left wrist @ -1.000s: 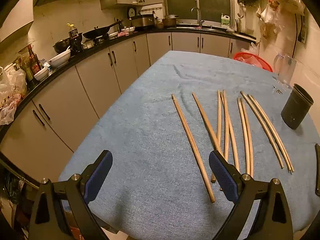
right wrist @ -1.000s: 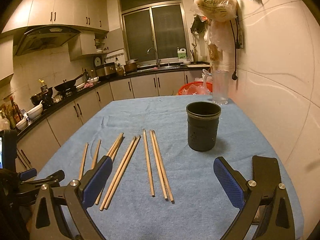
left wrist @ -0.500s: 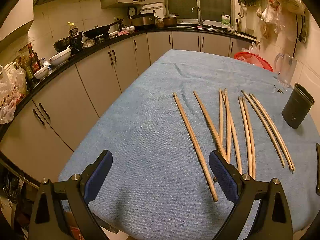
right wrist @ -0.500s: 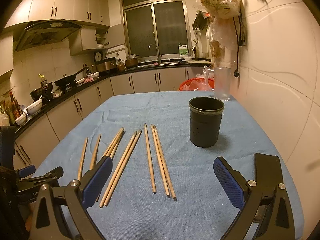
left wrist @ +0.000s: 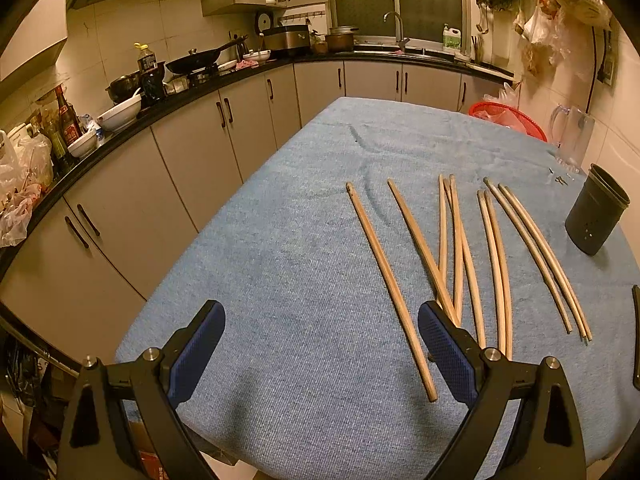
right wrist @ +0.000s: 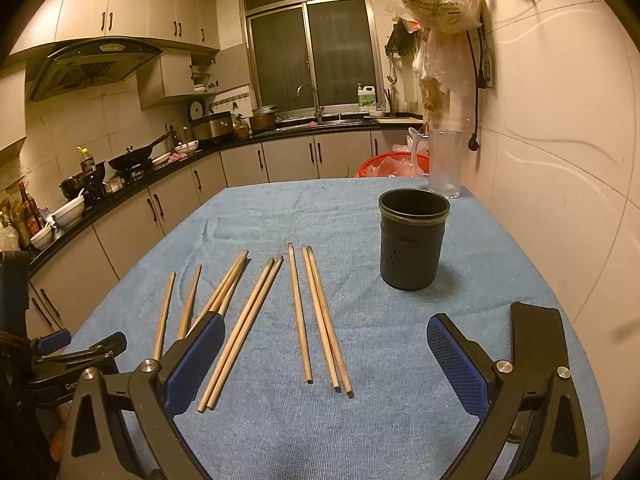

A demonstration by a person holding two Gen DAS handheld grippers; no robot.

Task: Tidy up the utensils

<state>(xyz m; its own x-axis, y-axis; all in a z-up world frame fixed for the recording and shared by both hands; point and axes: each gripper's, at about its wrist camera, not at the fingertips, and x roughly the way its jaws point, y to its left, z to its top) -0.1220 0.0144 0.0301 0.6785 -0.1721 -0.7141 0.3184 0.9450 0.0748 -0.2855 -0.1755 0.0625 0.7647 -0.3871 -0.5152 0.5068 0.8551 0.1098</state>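
Left wrist view showed the blue tablecloth (left wrist: 280,280) spread over the table, ten chopsticks (left wrist: 496,264) lying loose on it beside the dark holder (left wrist: 596,216), which stood upright and apparently empty. Over the past second both cameras had drifted only slightly toward the holder, nothing else shifting; sorting had evidently not begun. Left gripper (left wrist: 320,356) hovered released and empty near the chopstick farthest from the holder. Right gripper (right wrist: 324,360), also spread wide and holding nothing, hung over the sticks nearest the holder. One chopstick end was hidden behind a left pad (left wrist: 448,352); small specks beyond the holder stayed unidentifiable.
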